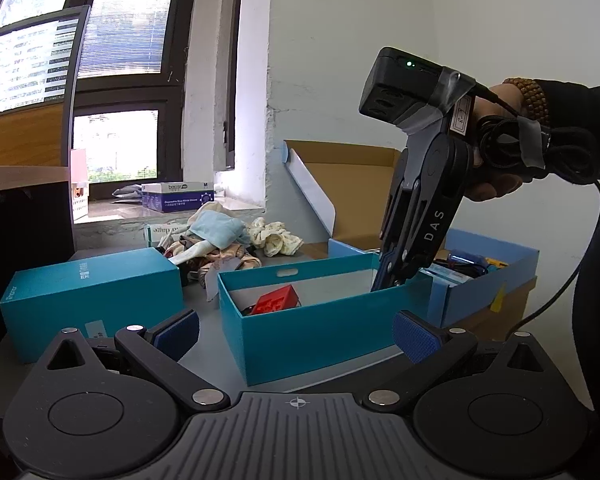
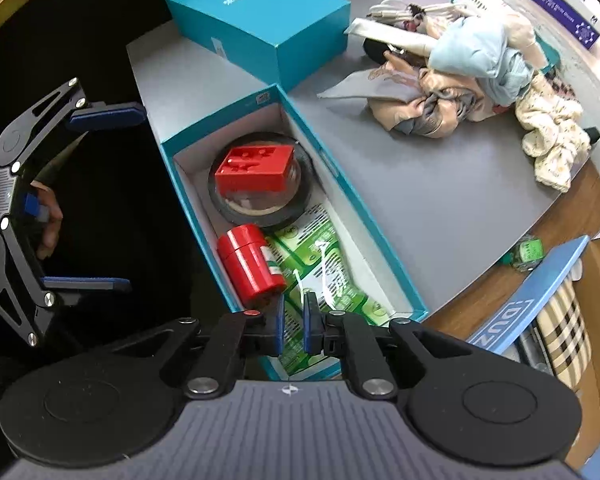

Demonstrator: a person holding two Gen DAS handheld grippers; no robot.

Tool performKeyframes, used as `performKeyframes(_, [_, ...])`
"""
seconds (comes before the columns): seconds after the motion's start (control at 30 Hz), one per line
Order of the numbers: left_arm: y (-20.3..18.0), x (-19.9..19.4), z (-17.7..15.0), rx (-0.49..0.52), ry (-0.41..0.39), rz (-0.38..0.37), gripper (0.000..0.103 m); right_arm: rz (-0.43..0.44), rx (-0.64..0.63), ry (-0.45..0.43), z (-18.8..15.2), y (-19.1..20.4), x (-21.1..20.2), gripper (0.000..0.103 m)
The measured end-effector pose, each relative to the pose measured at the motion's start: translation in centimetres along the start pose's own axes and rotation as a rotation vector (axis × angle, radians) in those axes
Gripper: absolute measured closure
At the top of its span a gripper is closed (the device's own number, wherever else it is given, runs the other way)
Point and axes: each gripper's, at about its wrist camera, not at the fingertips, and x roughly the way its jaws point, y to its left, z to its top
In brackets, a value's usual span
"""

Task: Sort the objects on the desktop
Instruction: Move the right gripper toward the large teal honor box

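Right wrist view: right gripper [image 2: 292, 322] is held over the box [image 2: 342, 184] (jaws nearly closed, gripping nothing); left gripper [image 2: 96, 196] is spread wide

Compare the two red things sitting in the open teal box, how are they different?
The red block is boxy with flat faces and cut-out recesses on top; the red canister is a round cylinder lying on its side. The block rests on a roll of black tape; the canister lies beside green packets. The canister carries a label; the block shows none. Both are bright red and sit inside the open teal box.
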Motion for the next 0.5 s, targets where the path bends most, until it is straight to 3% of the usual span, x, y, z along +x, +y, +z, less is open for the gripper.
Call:
performKeyframes(0.3, [-0.3, -0.2, 0.4, 0.013, -0.006, 0.001, 0.0, -0.002, 0.028, -0.047, -0.5, -0.7, -1.6, 0.089])
performKeyframes(0.5, [-1.2, -0.3, 0.9, 0.033, -0.008, 0.002, 0.0, 0.016, 0.081, -0.137, -1.5, -0.9, -2.5, 0.087])
